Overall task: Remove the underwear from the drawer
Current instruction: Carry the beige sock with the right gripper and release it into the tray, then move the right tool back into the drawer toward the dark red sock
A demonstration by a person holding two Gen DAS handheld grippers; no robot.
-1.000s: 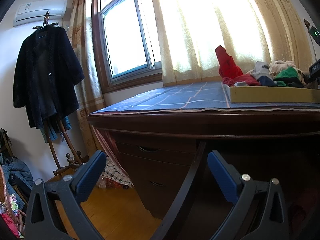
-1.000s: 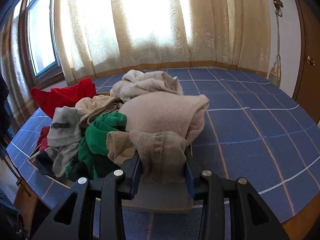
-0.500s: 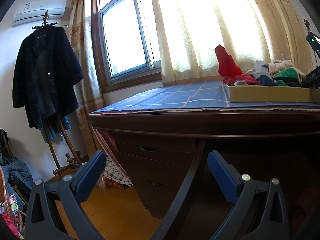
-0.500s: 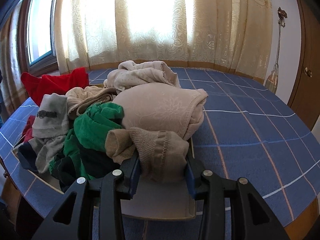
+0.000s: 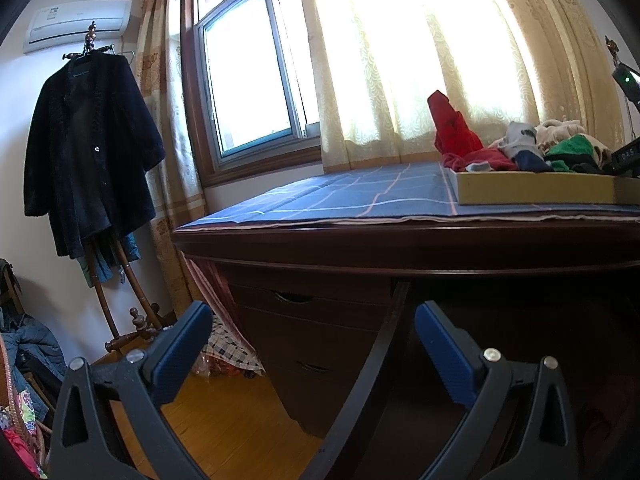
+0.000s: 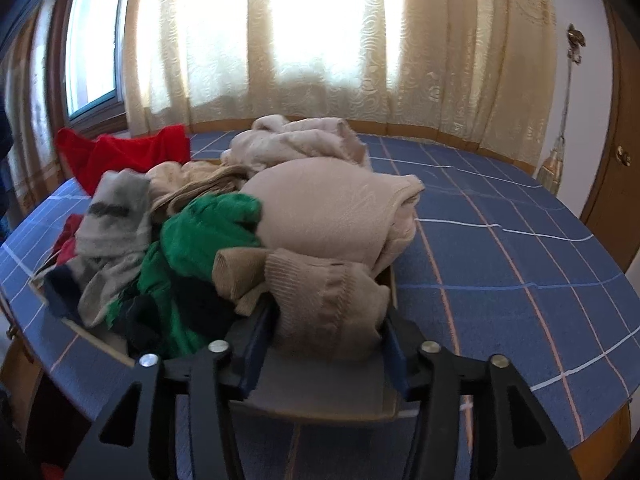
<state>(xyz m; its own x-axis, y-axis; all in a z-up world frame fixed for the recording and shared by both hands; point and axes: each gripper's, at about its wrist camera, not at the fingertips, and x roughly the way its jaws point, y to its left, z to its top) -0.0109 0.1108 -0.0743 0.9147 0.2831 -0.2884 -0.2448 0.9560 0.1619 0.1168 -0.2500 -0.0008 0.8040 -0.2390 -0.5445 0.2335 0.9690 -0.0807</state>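
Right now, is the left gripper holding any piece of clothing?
No. The left gripper stands open and empty in front of the dark desk, while the clothes lie in the drawer on top.

A dark coat [image 5: 86, 148] hangs beside the window [image 5: 248, 80], cream curtains [image 6: 320, 48] behind a blue checked cloth [image 6: 500, 248].

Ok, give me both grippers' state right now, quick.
Left gripper: open, holding nothing, below the desk edge.
Right gripper: jaws have just been opening; the tan knit garment sits between them, but whether the pads press it cannot be told.
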